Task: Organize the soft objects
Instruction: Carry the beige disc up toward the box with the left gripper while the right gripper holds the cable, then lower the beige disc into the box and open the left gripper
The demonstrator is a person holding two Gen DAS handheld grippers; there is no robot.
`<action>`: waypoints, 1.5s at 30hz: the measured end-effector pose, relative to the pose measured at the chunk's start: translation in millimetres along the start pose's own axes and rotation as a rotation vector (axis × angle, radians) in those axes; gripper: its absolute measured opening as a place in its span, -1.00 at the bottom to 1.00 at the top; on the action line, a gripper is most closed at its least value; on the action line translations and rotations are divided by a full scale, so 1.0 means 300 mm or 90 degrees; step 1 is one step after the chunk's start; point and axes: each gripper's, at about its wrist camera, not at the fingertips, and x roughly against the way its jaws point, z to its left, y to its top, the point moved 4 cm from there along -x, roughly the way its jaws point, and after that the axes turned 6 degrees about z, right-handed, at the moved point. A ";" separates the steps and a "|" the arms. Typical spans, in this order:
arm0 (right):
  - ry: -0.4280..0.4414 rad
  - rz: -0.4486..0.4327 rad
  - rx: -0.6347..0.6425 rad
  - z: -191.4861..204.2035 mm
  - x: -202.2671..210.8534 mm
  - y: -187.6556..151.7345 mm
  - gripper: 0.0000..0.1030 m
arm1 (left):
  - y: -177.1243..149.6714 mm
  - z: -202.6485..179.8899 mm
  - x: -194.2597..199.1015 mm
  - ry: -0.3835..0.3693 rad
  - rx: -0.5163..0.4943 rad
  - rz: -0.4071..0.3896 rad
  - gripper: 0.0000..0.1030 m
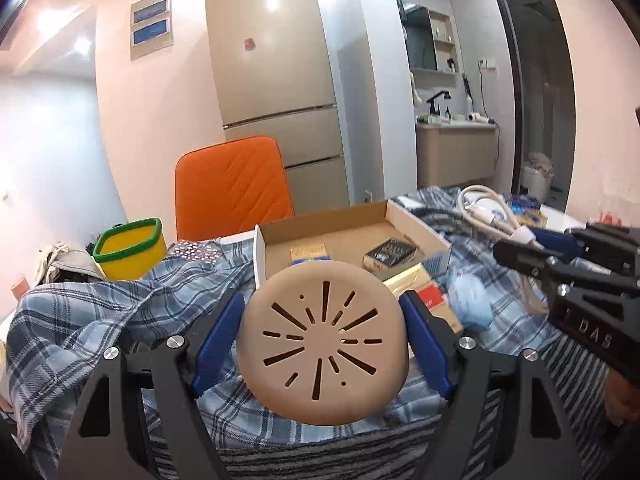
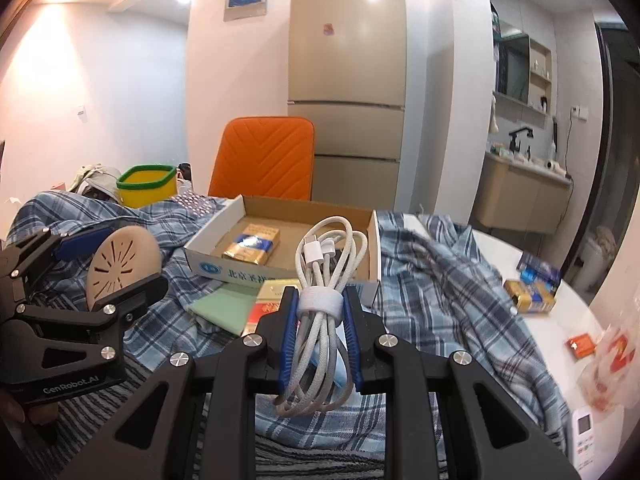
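Note:
My left gripper (image 1: 322, 300) is shut on a tan round pad (image 1: 322, 344) with slots cut in a starburst. It holds the pad above the blue plaid cloth (image 1: 100, 312), in front of an open cardboard box (image 1: 320, 216). The right wrist view shows this gripper (image 2: 120, 266) and the pad (image 2: 116, 256) at the far left. My right gripper (image 2: 320, 294) is shut on a coiled white cable (image 2: 320, 256), at its white strap, just in front of the box (image 2: 240, 268). In the left wrist view the right gripper (image 1: 536, 248) and the cable (image 1: 484, 208) are at the right.
Two small packs lie in the box. A yellow bin with a green rim (image 2: 148, 188) and an orange chair (image 2: 264, 160) stand behind. A green sheet (image 2: 224, 304) and red packs lie on the plaid cloth (image 2: 440, 272). Small boxes sit on the white table (image 2: 560, 320).

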 end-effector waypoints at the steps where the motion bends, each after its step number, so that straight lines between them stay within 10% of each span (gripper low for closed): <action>1: 0.003 -0.004 0.000 0.003 0.010 0.008 -0.54 | 0.012 0.003 0.008 -0.003 0.006 -0.004 0.51; 26: -0.029 -0.210 0.031 -0.005 0.291 0.404 -0.54 | 0.441 -0.005 0.246 0.004 0.055 -0.182 0.52; 45: -0.014 -0.106 -0.037 -0.058 -0.020 0.547 -0.54 | 0.532 0.089 -0.090 -0.006 0.090 -0.049 0.52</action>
